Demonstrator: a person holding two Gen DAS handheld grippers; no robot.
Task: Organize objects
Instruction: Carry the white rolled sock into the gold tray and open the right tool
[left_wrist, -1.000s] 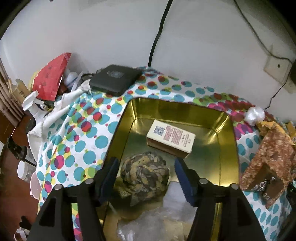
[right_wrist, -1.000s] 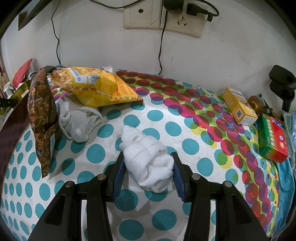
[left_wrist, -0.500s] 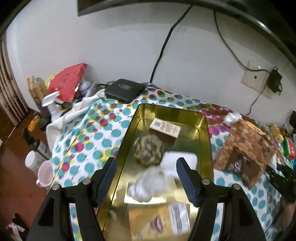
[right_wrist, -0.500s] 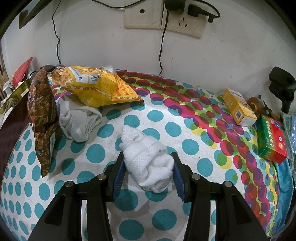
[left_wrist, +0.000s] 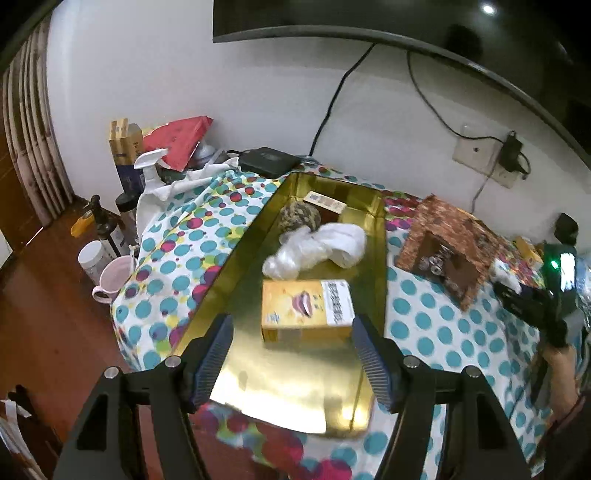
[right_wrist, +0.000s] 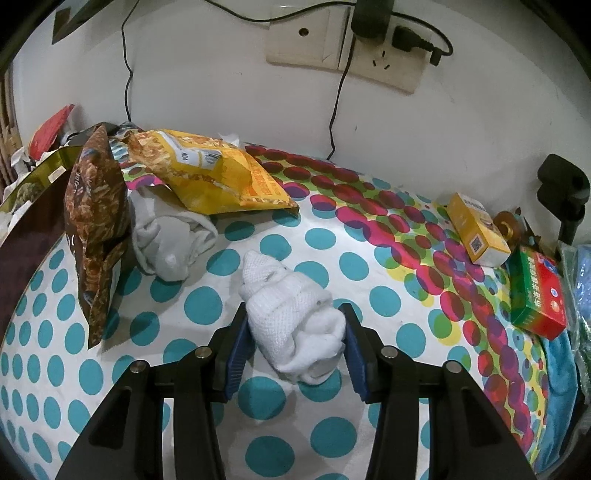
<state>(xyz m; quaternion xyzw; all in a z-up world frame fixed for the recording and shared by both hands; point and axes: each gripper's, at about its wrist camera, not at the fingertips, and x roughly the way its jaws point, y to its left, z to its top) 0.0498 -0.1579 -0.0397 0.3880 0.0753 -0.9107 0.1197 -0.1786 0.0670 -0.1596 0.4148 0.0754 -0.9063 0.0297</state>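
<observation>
The white rolled cloth (right_wrist: 291, 314) was seen clamped between the fingers of the right gripper (right_wrist: 293, 341), both pads pressed into its sides while it lay on the dotted desk (right_wrist: 369, 302), at about six o'clock from the yellow snack bag (right_wrist: 210, 177). The left gripper (left_wrist: 291, 354) was found parted and empty above the near end of the gold tray (left_wrist: 236, 258), with a yellow box (left_wrist: 306, 310) lying in the tray just beyond its fingers. Farther into the tray, toward twelve o'clock, a plastic bag (left_wrist: 291, 254), a white cloth (left_wrist: 347, 240), a patterned ball (left_wrist: 299, 216) and a small flat box (left_wrist: 325, 201) were already gathered. Several risks could be judged from this. The rolled cloth was soft and loosely wound, so it might be squeezed out of shape or partly unrolled when lifted, and a trailing end could be dragged across the desk. The brown snack bag (right_wrist: 96, 225) stood upright at about ten o'clock from the cloth, between it and the tray, and could be knocked over if the cloth were carried low. The tray's near end seemed to reach the desk edge, though the picture was blurred there, so a hard placement might tip or shift it. The two grippers could also be brought into collision over the tray, since the left one was held over it.
</observation>
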